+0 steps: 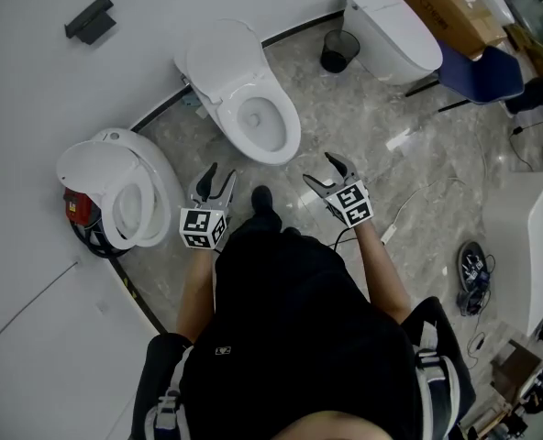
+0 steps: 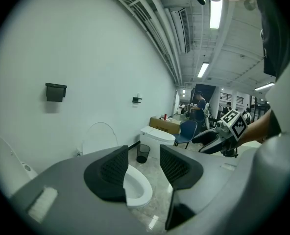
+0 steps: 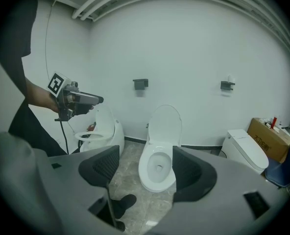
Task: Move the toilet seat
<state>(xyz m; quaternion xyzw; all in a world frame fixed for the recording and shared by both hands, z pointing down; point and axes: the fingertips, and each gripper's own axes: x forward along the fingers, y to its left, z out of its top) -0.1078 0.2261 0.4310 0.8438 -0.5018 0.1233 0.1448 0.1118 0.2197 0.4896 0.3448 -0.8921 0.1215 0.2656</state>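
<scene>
Grey marble-look floor and a plain white wall are seen here. The toilet seat (image 1: 290, 128) is found on the middle toilet (image 1: 239, 85), apparently down on the glossy oval bowl, with the lid tipped up against the wall. Only a black shoe (image 1: 262, 202) is seen between it and the grippers. The left gripper (image 1: 221, 172) and right gripper (image 1: 317, 167) are both held spread, nothing gripped. A rounder toilet (image 1: 116, 168) is set left. A closed toilet (image 1: 393, 30), black bin (image 1: 338, 51) and cardboard box (image 1: 446, 9) are set right, and the box print can't be read.

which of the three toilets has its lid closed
The right-hand toilet, beside the cardboard box and black waste bin: its lid lies flat. The middle toilet and the left toilet both have lids raised.
</scene>
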